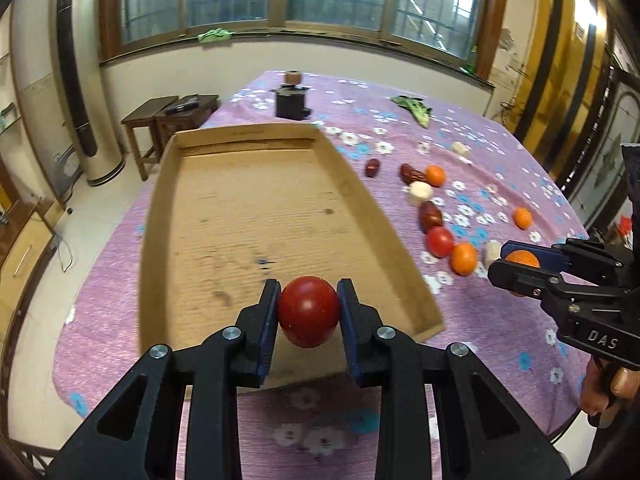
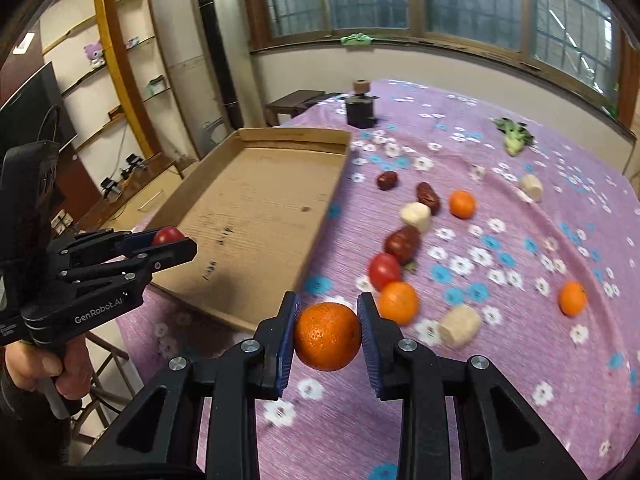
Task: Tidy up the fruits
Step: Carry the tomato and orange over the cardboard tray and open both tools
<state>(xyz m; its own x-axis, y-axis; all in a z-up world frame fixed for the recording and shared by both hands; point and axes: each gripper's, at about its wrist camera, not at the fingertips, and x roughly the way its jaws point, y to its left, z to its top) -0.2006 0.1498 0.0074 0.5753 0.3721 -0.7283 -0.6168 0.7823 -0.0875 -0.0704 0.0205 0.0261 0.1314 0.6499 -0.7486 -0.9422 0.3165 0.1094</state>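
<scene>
The left claw was clamped on a red tomato, its blue pads pressing both sides, and it hung over the near end of the cardboard tray, with the bare tray floor stretching away ahead of it. The right claw was likewise clamped on an orange, but it hung over the purple flowered tabletop, with the tray off to its left and slightly ahead. Just beyond the right claw lay a second orange touching a loose tomato, with a pale chunk to the right of them; farther ahead lay red dates, another pale chunk and more oranges, and far off stood a dark canister near the tabletop's far edge. The step in hand looked like carrying: both fruits were lifted and on the way to the tray, which held nothing yet. Next, the left claw probably needed to lower the tomato to the tray floor before letting go, so it would not roll; the right claw would need to cross left over the tray's wall first, keeping clear of the left one.
</scene>
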